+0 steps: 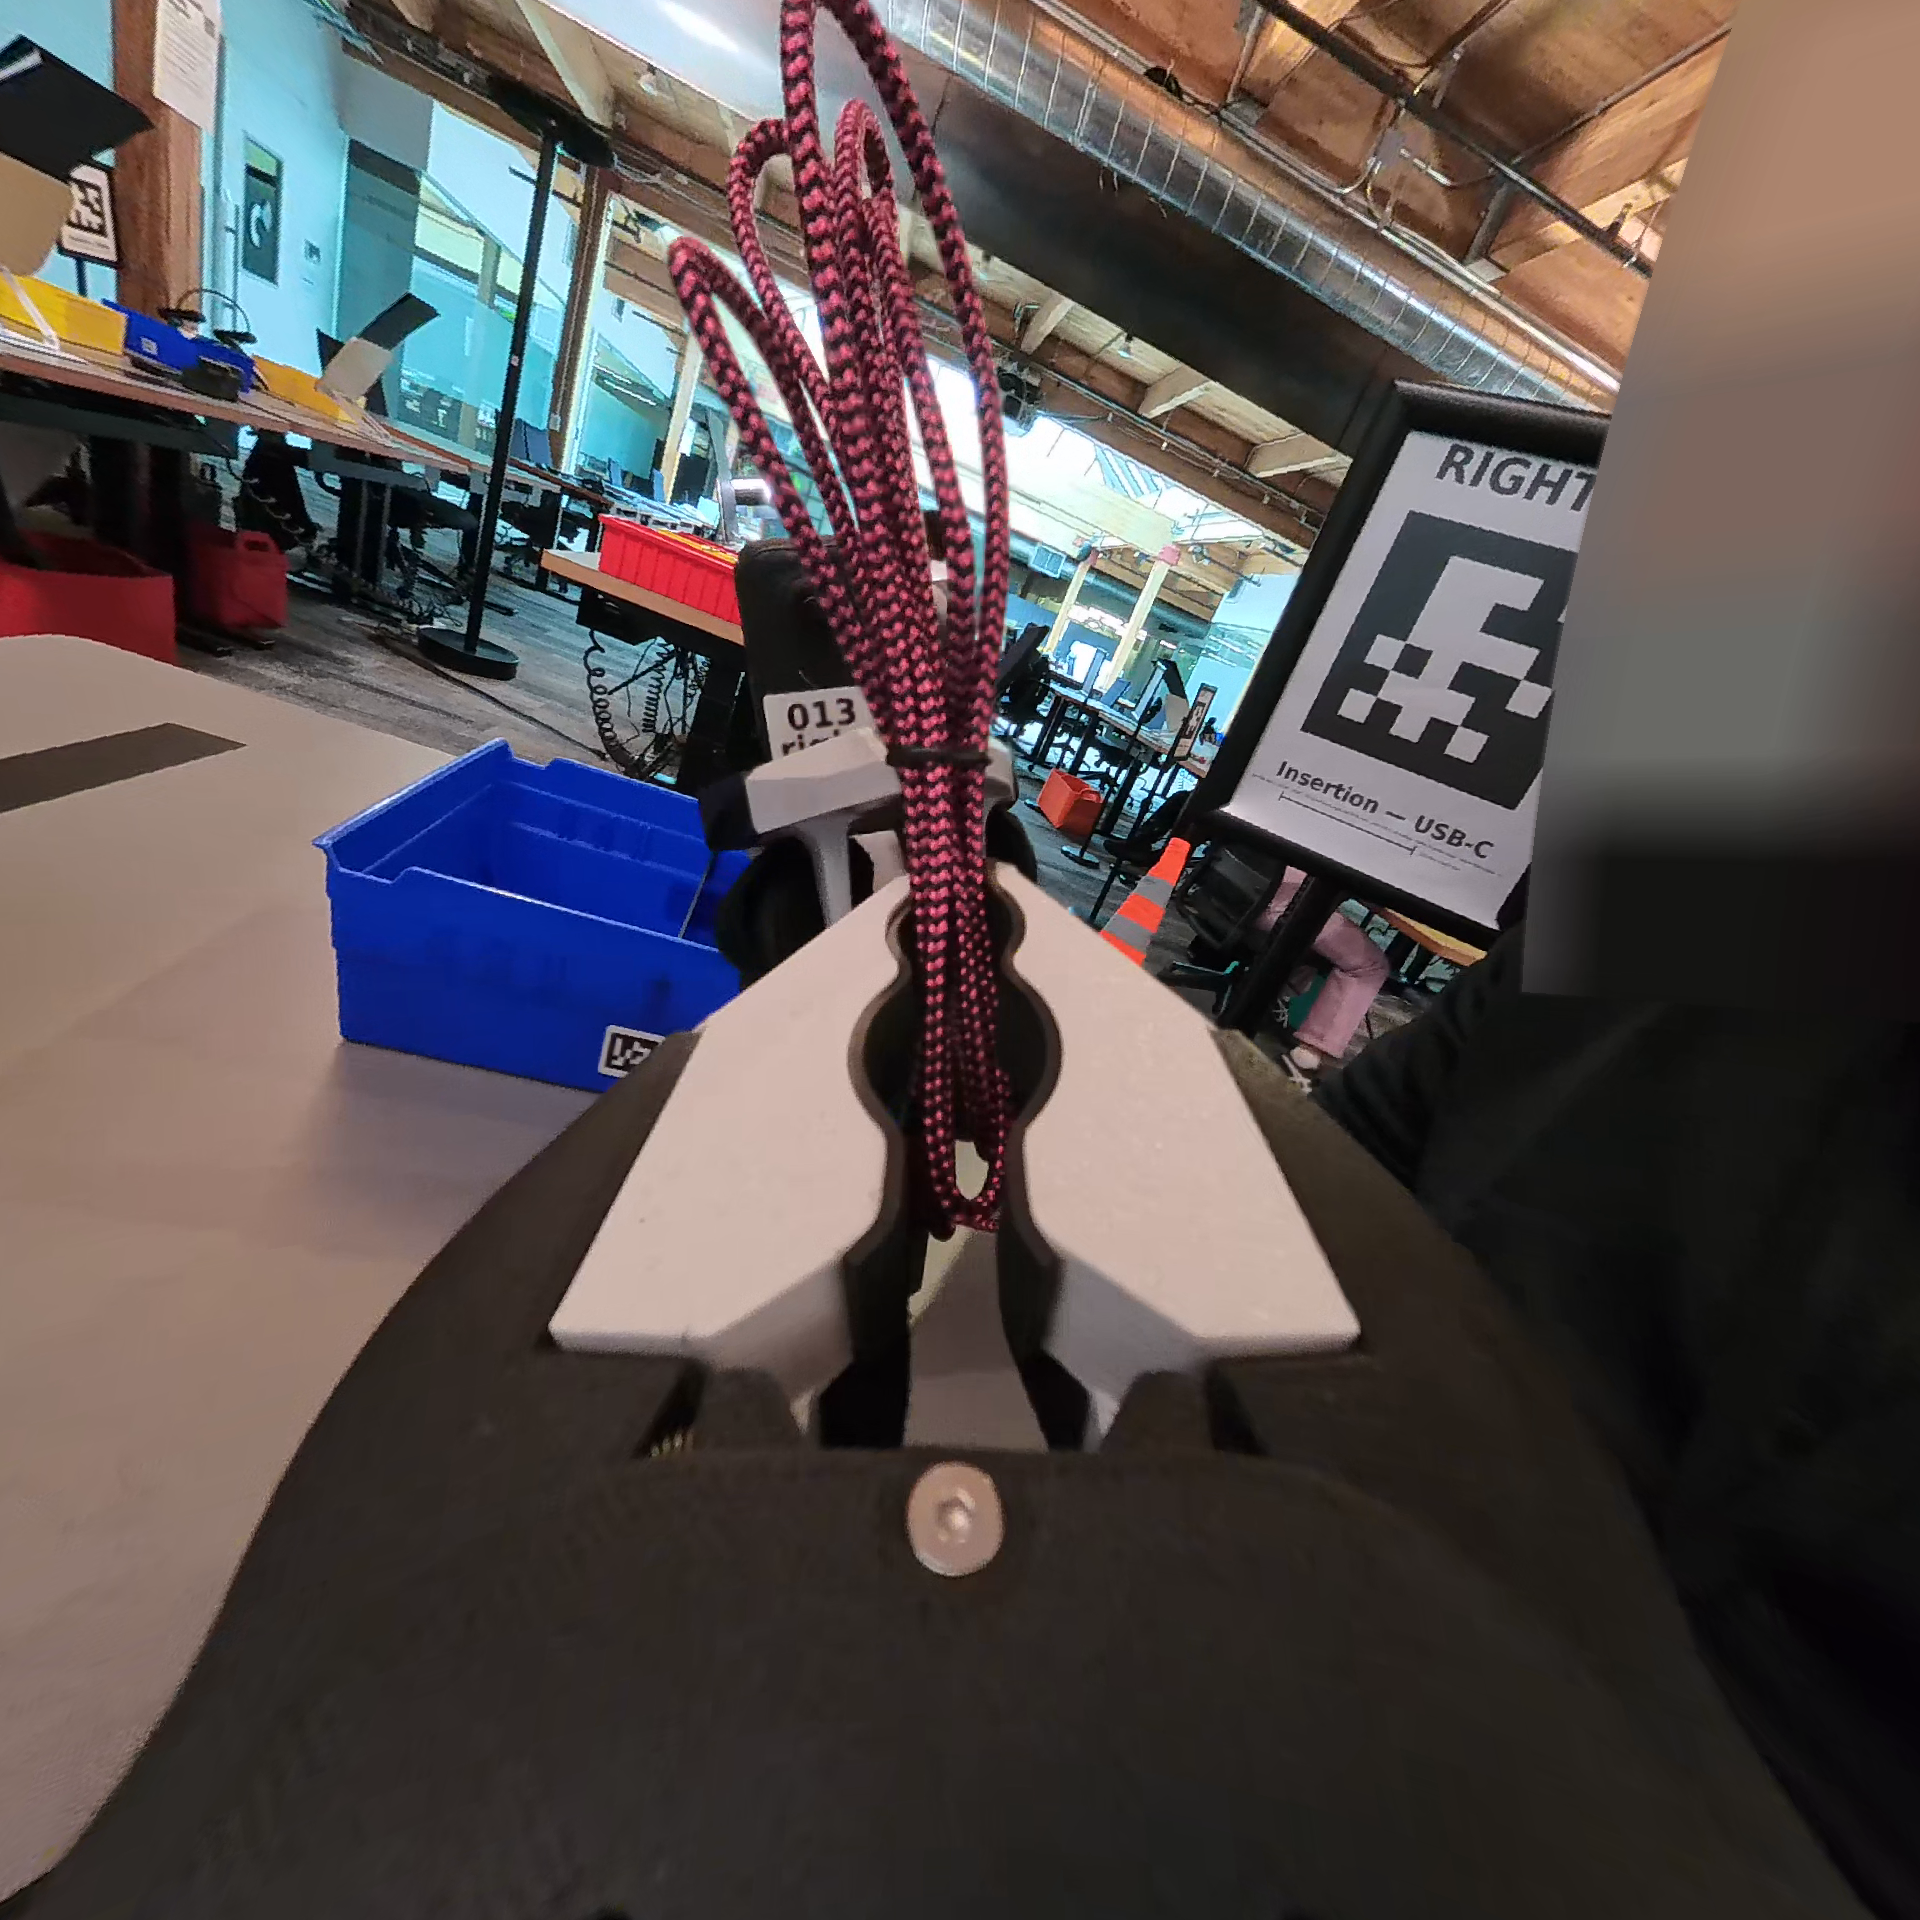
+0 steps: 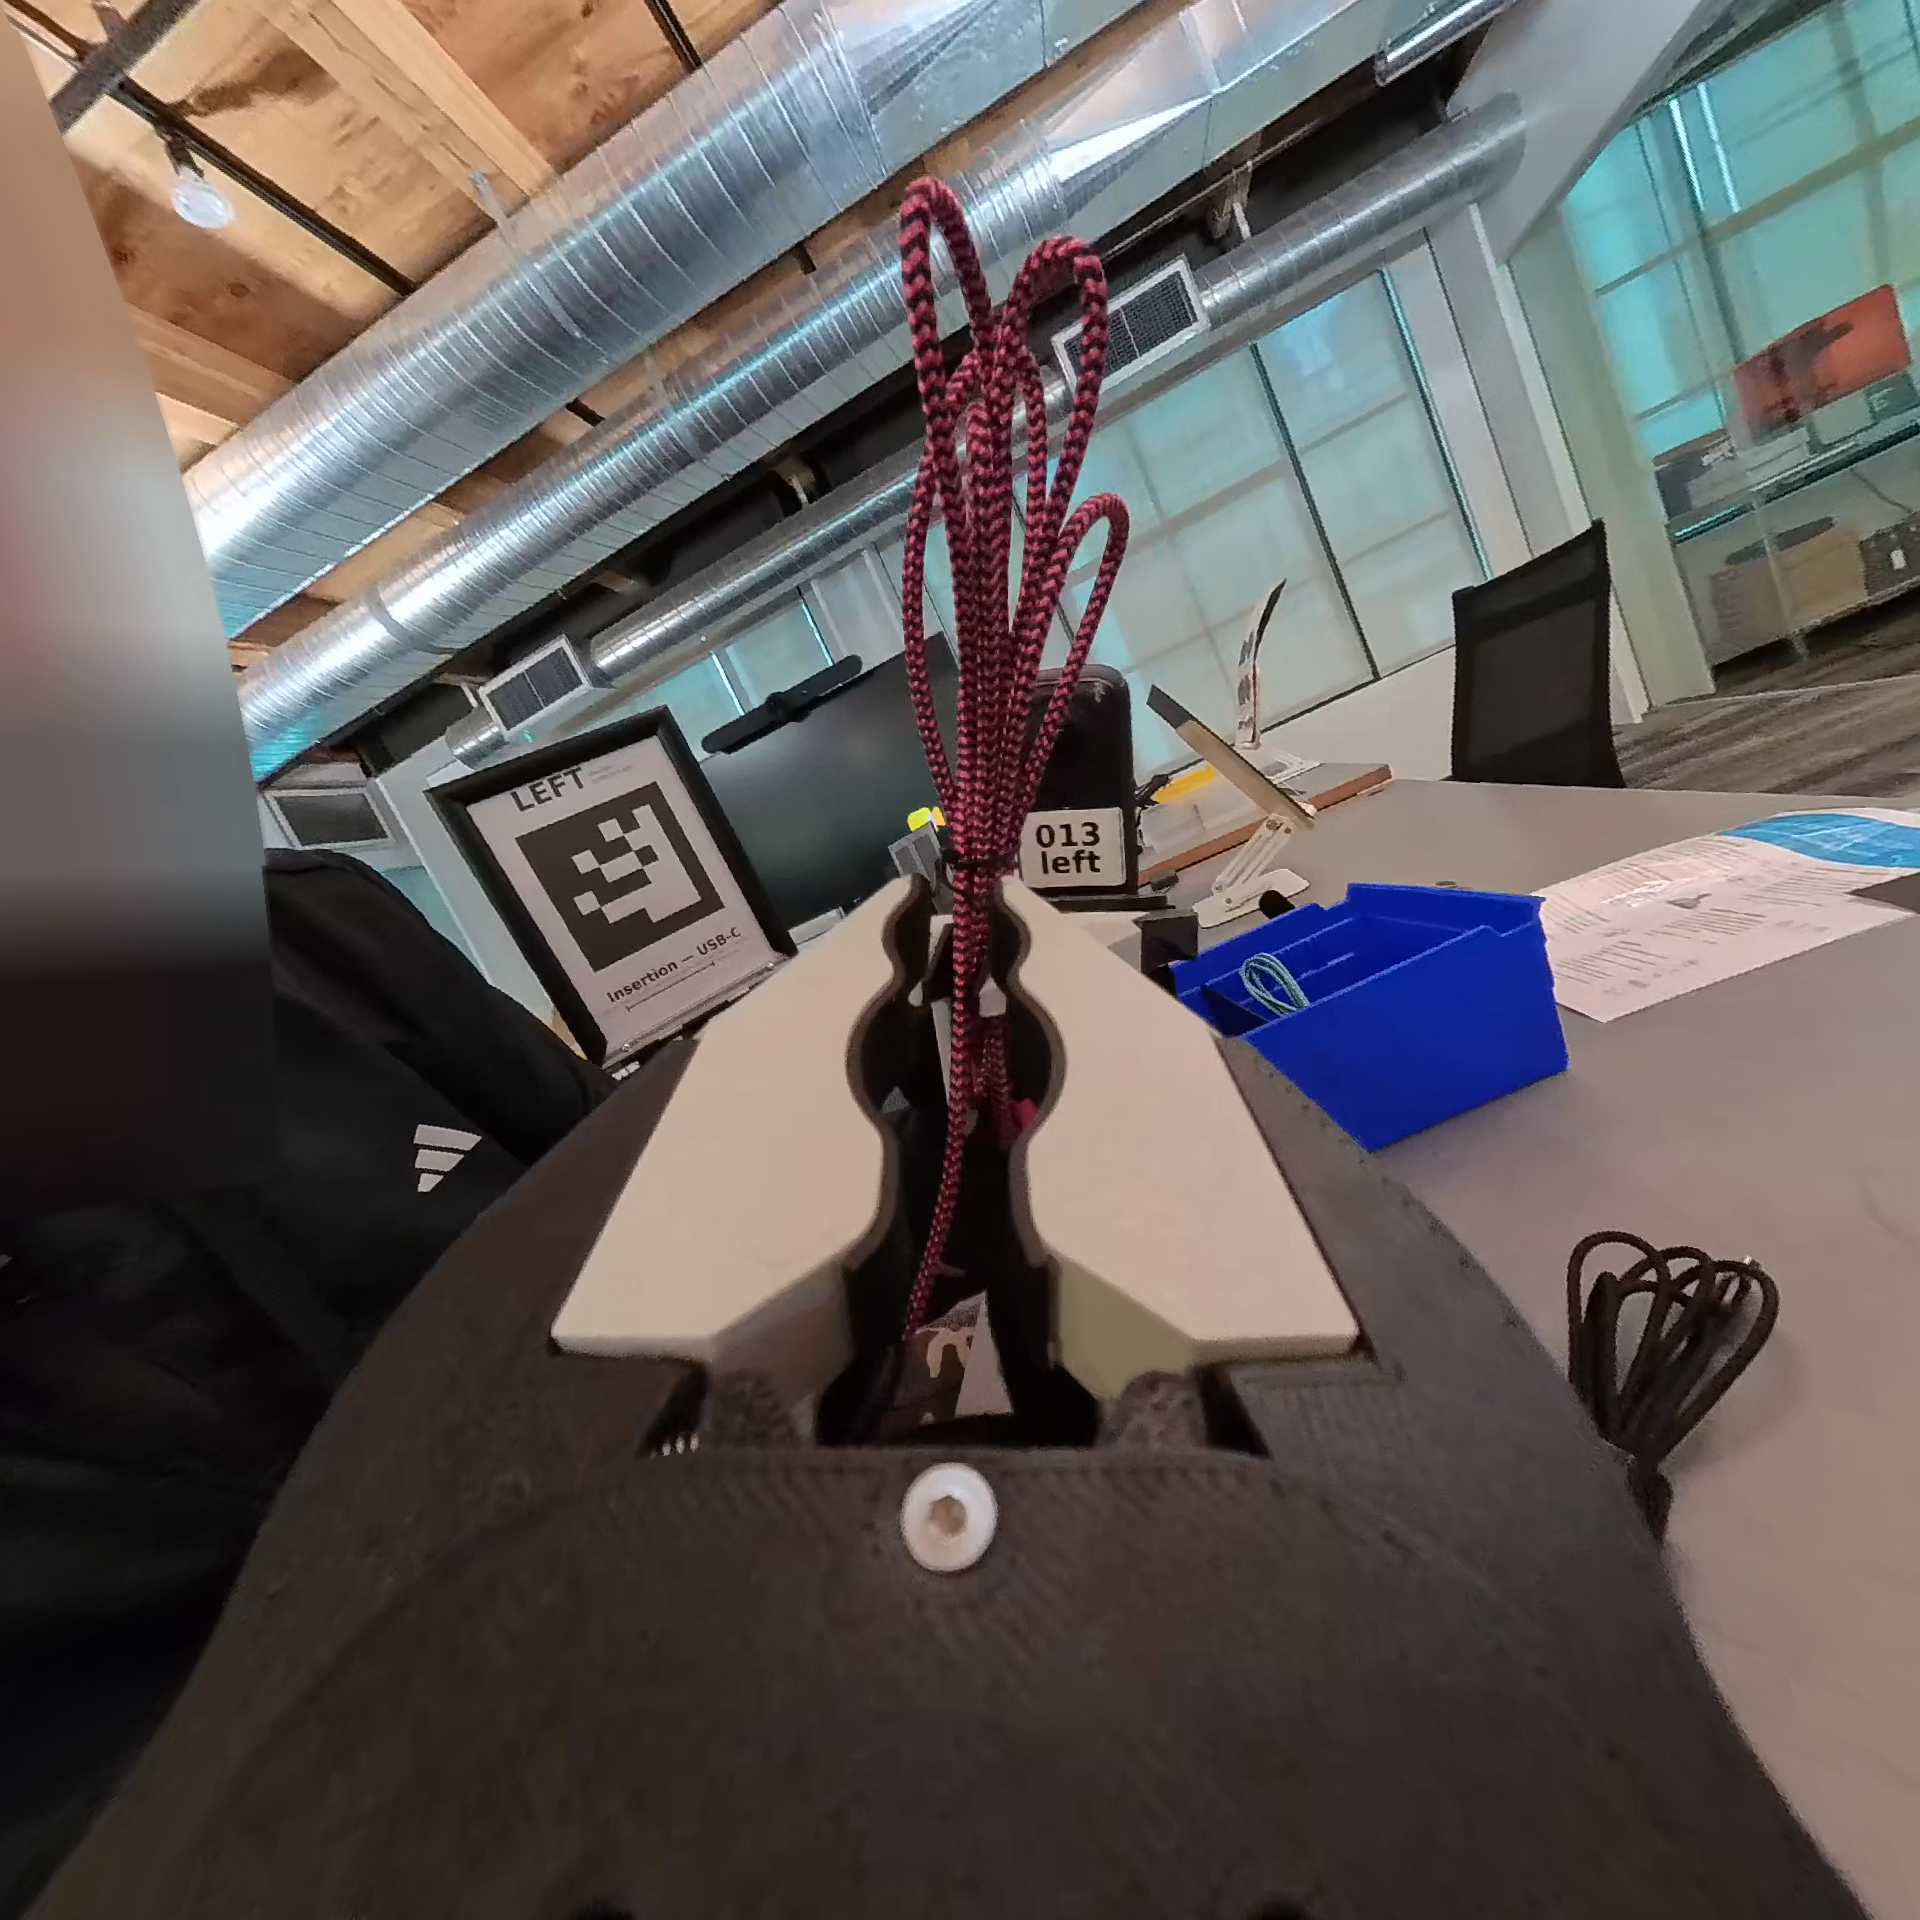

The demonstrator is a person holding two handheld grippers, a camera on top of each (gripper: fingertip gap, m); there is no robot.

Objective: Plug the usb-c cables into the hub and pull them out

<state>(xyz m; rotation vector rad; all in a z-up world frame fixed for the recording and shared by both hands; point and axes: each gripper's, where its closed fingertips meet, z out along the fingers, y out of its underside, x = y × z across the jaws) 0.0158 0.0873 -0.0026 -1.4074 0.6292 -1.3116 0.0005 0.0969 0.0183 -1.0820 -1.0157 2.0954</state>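
Your left gripper [image 1: 954, 914] and right gripper [image 2: 961, 914] both clench the same bundled red-and-black cable [image 1: 914, 540], its loops standing upright above the table [image 1: 156, 1039], right of the blue bin [image 1: 520, 935].

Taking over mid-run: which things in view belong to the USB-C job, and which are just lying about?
Job: pink-black cable, in left gripper and right gripper; black cable; teal cable. Hub not visible.
Lying about: blue bin, paper sheet, traffic cone.
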